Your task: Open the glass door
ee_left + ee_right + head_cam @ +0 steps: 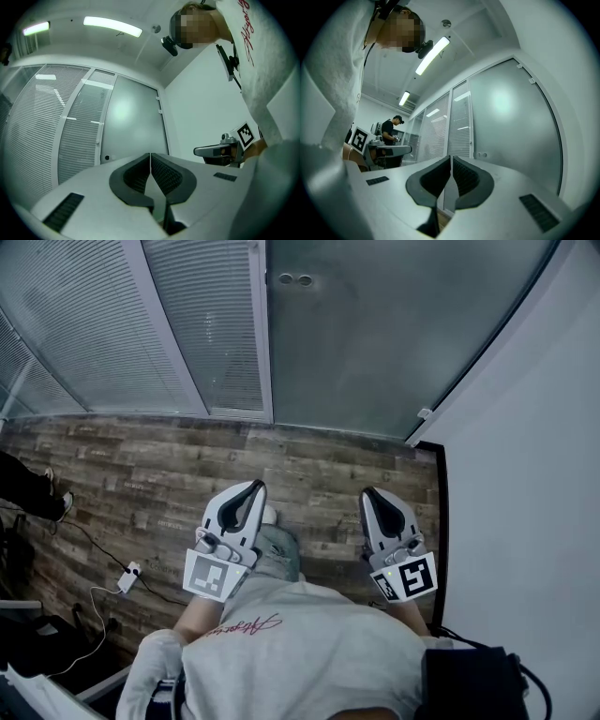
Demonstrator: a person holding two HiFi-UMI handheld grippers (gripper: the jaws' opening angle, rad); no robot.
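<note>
The frosted glass door point(375, 334) stands shut ahead of me, between a white frame post point(262, 334) and the white wall. Two small round lock fittings point(294, 279) sit near its left edge. My left gripper point(256, 487) and right gripper point(368, 493) are held side by side at waist height, pointing at the door and well short of it. Both are shut with nothing between the jaws. In the left gripper view the pads point(161, 173) meet in front of the door point(136, 117). In the right gripper view the pads point(464, 176) also meet, with the door point(511, 122) and its lock fittings point(482, 154) beyond.
A white wall point(525, 474) runs close on the right. Glass partitions with blinds point(112, 324) extend to the left. On the wooden floor point(187, 465) lie a power strip with a cable point(128, 576). Another person's feet point(54, 498) show at far left; that person point(389, 131) stands behind.
</note>
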